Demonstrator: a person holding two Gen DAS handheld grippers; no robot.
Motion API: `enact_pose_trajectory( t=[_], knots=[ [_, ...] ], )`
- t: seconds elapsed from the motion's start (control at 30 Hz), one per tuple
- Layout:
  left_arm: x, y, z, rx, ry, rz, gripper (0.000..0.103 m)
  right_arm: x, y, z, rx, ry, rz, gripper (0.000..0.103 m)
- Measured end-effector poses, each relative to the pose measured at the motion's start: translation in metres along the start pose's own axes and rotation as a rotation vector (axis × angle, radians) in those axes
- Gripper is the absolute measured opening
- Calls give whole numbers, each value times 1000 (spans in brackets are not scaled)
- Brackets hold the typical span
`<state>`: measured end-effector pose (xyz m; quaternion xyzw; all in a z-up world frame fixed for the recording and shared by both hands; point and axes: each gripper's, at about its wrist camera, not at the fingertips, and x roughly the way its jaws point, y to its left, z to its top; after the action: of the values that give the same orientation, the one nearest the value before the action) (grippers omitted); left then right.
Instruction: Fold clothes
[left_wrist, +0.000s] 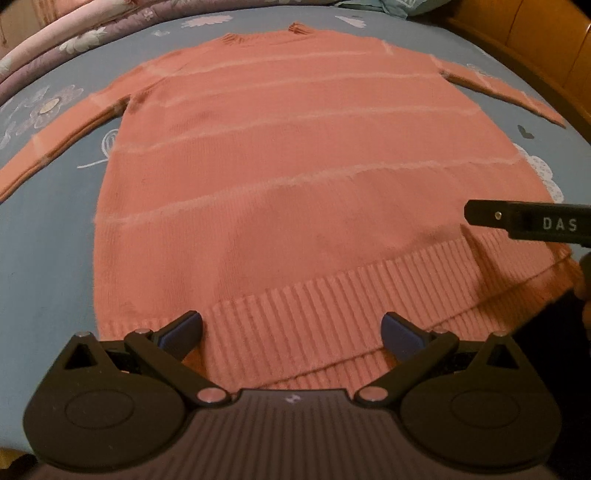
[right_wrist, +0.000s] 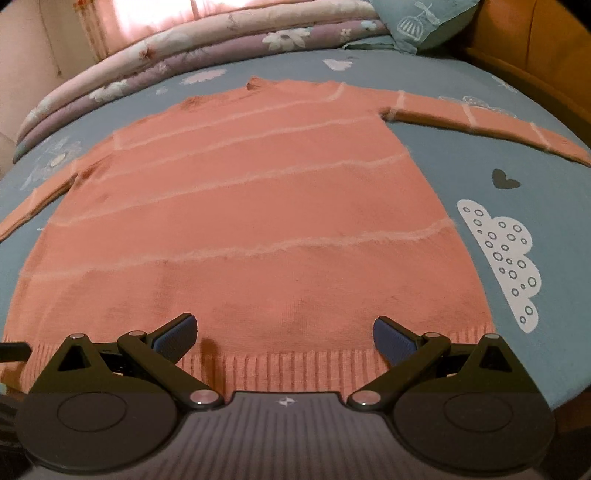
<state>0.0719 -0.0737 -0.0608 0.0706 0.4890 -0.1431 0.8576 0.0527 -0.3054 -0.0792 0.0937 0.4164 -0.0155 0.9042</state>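
I have the sweater (left_wrist: 295, 166) spread flat mid-frame on the bed (left_wrist: 48, 240), untouched, with left gripper (left_wrist: 291, 332) and right gripper (right_wrist: 284, 338) fingers spread at its hem, so next I'd pinch it.

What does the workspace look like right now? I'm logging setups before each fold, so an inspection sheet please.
Surface: bed with a blue printed sheet, white cloud and dark heart prints.
Job's things: pink striped sweater lying flat, collar far, ribbed hem near, both sleeves spread out to the sides; no fold made yet.
Clutter: nothing seen on the sheet beside the sweater.
Grippers: left gripper open over the hem, holding nothing; right gripper open over the hem, holding nothing.
Cables: nothing seen.
Surroundings: folded floral quilts and a teal pillow at the far end; wooden bed frame on the right.
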Motion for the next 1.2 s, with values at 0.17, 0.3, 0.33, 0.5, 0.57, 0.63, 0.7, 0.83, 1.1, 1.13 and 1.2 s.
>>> enact_pose_trajectory(
  t=[0.17, 0.3, 0.33, 0.5, 0.57, 0.63, 0.7, 0.83, 1.1, 1.13, 1.2],
  knots=[
    [-18, 24, 16, -69, -93, -73, 102, -1, -4, 0, 27, 5, 36, 103],
    [-7, 48, 29, -176, -62, -220, 102, -1, -4, 0, 25, 13, 49, 103],
    [-2, 54, 29, -203, -45, -237, 102, -1, -4, 0, 21, 12, 52, 103],
    [8, 75, 8, -280, 7, -185, 102, -3, -9, 1, 41, 15, 69, 103],
    [6, 83, -3, -300, 3, -172, 102, -4, -10, 2, 51, 18, 82, 103],
    [1, 86, -7, -310, 8, -166, 102, -5, -10, 2, 55, 20, 92, 103],
    [-4, 82, -5, -307, 8, -148, 102, -4, -9, 2, 50, 23, 97, 103],
    [-8, 68, 5, -270, -29, -194, 102, -2, -5, 0, 32, 21, 83, 103],
    [16, 51, 1, -222, -21, -257, 102, -1, -3, -1, 14, 22, 68, 103],
    [15, 53, -2, -223, -32, -267, 102, -1, -3, -1, 12, 22, 67, 103],
    [13, 58, -8, -231, -49, -294, 102, -1, -3, -1, 15, 22, 70, 103]
  ],
)
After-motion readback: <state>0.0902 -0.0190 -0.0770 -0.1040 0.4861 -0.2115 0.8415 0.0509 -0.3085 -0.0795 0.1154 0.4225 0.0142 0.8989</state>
